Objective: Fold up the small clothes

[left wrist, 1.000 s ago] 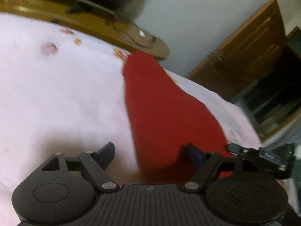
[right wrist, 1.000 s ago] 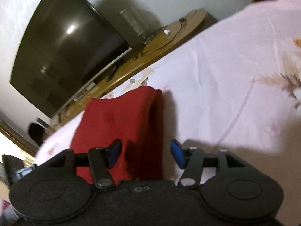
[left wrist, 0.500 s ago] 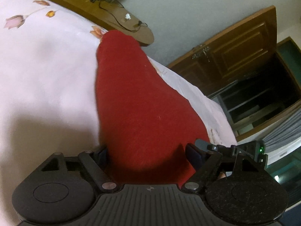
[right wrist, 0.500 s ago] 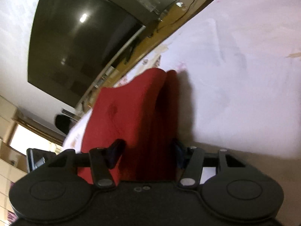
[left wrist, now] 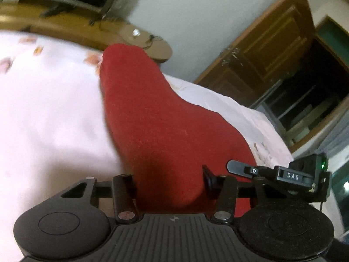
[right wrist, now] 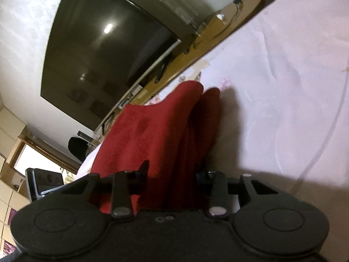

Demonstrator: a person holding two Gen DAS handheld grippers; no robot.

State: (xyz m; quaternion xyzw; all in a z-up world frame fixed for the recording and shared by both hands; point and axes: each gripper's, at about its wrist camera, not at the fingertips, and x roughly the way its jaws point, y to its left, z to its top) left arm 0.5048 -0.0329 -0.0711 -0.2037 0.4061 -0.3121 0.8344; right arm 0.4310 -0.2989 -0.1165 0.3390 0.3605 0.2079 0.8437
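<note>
A red knit garment (left wrist: pixel 157 126) lies on a bed covered by a pale pink sheet (left wrist: pixel 48 113) printed with small flowers; its exact kind cannot be told, though the cloth is thick, plain and deep red with a fine fuzzy texture. In the left wrist view it runs away from the camera as one smooth tapering shape, broad at the near end and narrowing to a rounded tip near the sheet's far edge. The left hand-held gripper (left wrist: pixel 171 182) has the near end of the cloth between its jaws, which are closing at a middling width; the fabric fills the gap and presses against both fingers. The right wrist view shows what the left does not: the cloth is doubled into two rounded lobes side by side with a dark crease between them, the brighter lobe on the left and a shadowed one on the right. The right hand-held gripper (right wrist: pixel 172 173) also has the cloth bunched between its jaws, which are narrowing onto it. Past the bed, the right view takes in a large dark television screen (right wrist: pixel 104 50) on a long wooden worktop (right wrist: pixel 229 24), while the left view shows a brown panelled wooden door (left wrist: pixel 268 54) and an open dark doorway beside it. The left view also catches the right hand-held gripper's finger and its body marked DAS at the garment's right edge.
</note>
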